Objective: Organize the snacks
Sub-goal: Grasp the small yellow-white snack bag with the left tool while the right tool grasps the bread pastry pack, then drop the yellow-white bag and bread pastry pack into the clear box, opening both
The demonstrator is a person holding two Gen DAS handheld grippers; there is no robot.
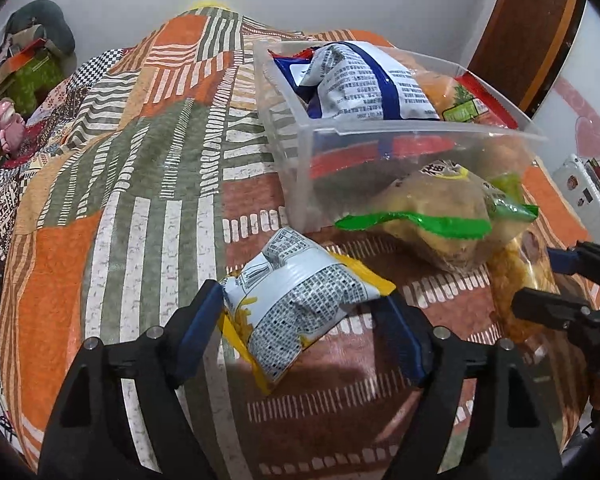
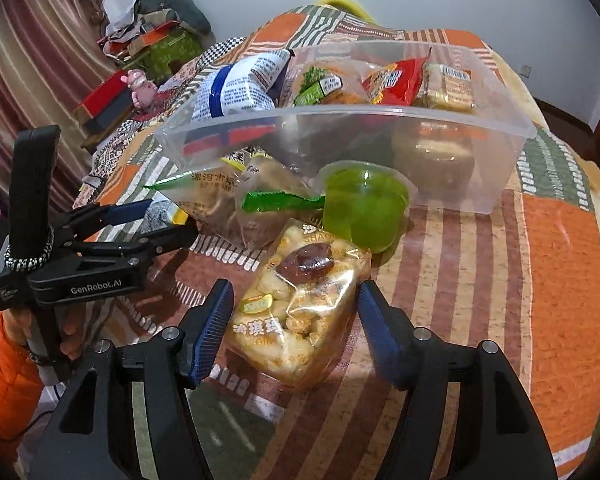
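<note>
A clear plastic bin (image 1: 340, 160) (image 2: 500, 168) stands on the patchwork cloth and holds several snack packs, among them a blue-and-white bag (image 1: 360, 84) (image 2: 236, 88). My left gripper (image 1: 300, 304) is open, its fingers on either side of a yellow-and-white snack bag (image 1: 296, 300) lying on the cloth. My right gripper (image 2: 296, 296) is open around a clear pack of puffed rice cake (image 2: 300, 312). Two green-edged pastry packs (image 1: 440, 216) (image 2: 260, 204) and a green jelly cup (image 2: 364, 208) lie in front of the bin. The left gripper also shows in the right wrist view (image 2: 168, 220).
The patchwork cloth (image 1: 140, 200) covers a raised, rounded surface that falls away at the left. A pink toy (image 1: 10, 124), boxes and a green stool (image 1: 32, 76) stand beyond its left edge. A white wall is behind, a wooden door (image 1: 532, 28) at the right.
</note>
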